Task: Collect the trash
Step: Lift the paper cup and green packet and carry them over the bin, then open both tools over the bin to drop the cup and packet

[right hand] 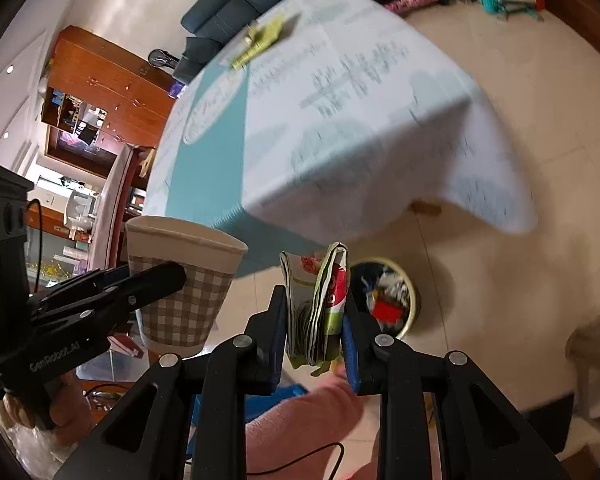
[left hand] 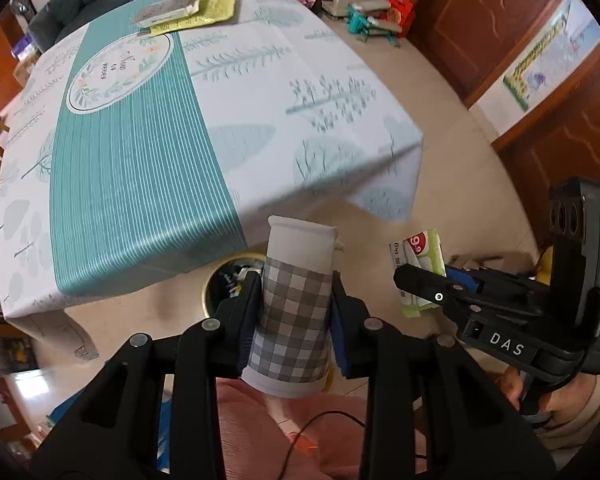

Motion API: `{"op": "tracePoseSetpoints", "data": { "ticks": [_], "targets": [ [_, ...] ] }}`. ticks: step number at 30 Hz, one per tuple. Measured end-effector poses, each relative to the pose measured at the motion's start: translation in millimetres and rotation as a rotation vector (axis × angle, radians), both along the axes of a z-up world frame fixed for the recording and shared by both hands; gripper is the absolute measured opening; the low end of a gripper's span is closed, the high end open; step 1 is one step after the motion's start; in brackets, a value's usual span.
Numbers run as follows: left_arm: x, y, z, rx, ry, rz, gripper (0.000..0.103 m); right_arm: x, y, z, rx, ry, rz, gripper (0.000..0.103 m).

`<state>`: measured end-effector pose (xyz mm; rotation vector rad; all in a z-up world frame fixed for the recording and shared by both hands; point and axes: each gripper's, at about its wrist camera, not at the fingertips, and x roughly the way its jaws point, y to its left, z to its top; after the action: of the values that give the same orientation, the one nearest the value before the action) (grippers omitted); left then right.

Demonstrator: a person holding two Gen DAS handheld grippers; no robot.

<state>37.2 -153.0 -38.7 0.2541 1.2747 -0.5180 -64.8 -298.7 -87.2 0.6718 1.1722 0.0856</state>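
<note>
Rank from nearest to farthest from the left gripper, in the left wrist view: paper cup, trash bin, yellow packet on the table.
1. Paper cup, clamped in the left gripper.
2. Trash bin, on the floor just behind the cup.
3. Yellow packet, far end of the table.

The paper cup (left hand: 294,308) between the left claw (left hand: 294,312) pads looked matt, with a smooth white rim and a printed grey check. The folded wrapper (right hand: 324,308) in the right claw (right hand: 316,320) was glossy, creased plastic film. Both claws were matt black plastic with shiny metal pins. Beyond them, the bench (left hand: 260,128) wore a smooth printed cloth; the floor (right hand: 520,120) was polished tile.
</note>
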Motion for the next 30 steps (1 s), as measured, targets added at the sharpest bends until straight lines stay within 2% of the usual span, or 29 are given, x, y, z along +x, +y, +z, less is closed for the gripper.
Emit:
{"op": "tracePoseSetpoints", "data": {
  "ticks": [3,9,15,23,30],
  "targets": [
    [-11,-4,-14,0.024,0.009,-0.016,0.028,-12,5,-23,0.019,0.034,-0.006,0.024],
    [-16,-4,-67,0.08,0.011,-0.036,0.029,-24,20,-84,0.035,0.115,-0.023,0.024],
    [-14,15,-146,0.08,0.031,-0.024,0.029,-17,42,-167,0.036,0.189,-0.055,0.024],
    [2,53,-281,0.08,0.108,0.058,0.029,1,75,-291,0.027,0.258,-0.067,0.024],
    [19,67,-351,0.045,0.128,0.074,0.035,13,91,-373,0.053,0.293,-0.082,0.027]
  ]
}}
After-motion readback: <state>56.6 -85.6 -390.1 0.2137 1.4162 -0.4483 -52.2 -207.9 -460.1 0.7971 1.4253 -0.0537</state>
